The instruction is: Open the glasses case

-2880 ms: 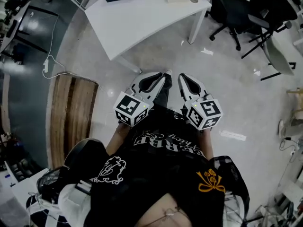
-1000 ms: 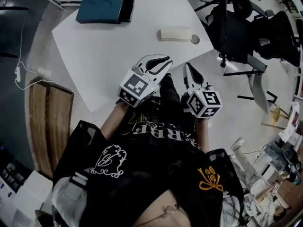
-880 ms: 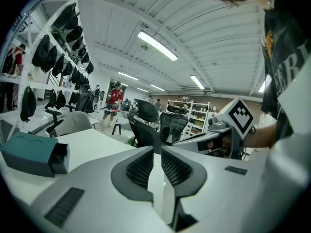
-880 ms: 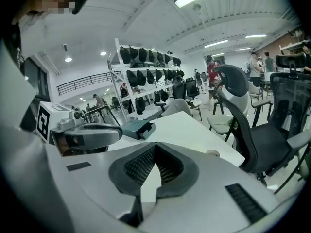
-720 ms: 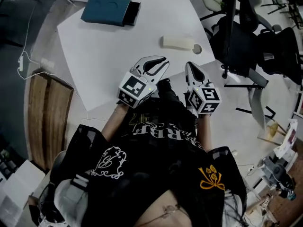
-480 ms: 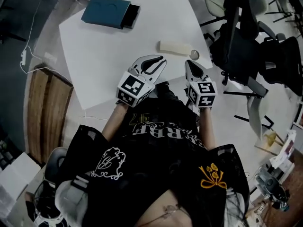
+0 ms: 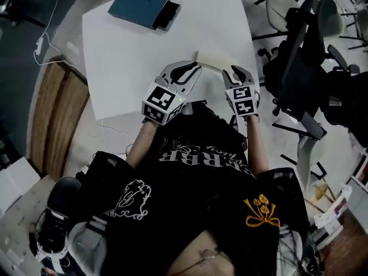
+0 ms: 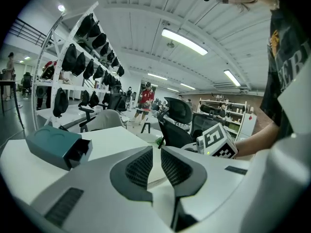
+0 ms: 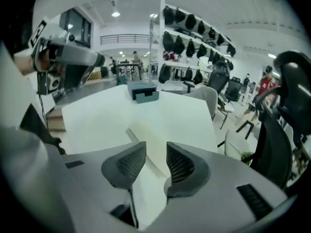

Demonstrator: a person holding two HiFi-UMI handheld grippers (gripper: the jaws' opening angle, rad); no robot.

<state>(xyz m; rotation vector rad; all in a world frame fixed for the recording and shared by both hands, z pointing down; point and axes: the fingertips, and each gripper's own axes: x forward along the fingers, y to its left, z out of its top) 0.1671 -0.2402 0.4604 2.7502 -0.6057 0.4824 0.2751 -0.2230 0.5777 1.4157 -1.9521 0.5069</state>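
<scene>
Cream oblong glasses case (image 7: 213, 62) lies on a white table (image 7: 144, 56). The left gripper (image 7: 194, 68) is just left of the case, jaws narrowly apart and empty. The right gripper (image 7: 240, 71) is just right of it, jaws opening and empty. A teal rectangular box (image 7: 140, 7) sits well beyond.

Open office — desks (image 7: 144, 56), swivel chairs (image 7: 296, 50)

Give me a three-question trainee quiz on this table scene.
1. True or false: the teal box stands on the floor.
2. The glasses case is: A) black, B) cream, C) teal.
3. Which lies at the near edge of the white table, the case or the box?
Key: 1 false, it sits on the table; 2 B; 3 the case.
</scene>
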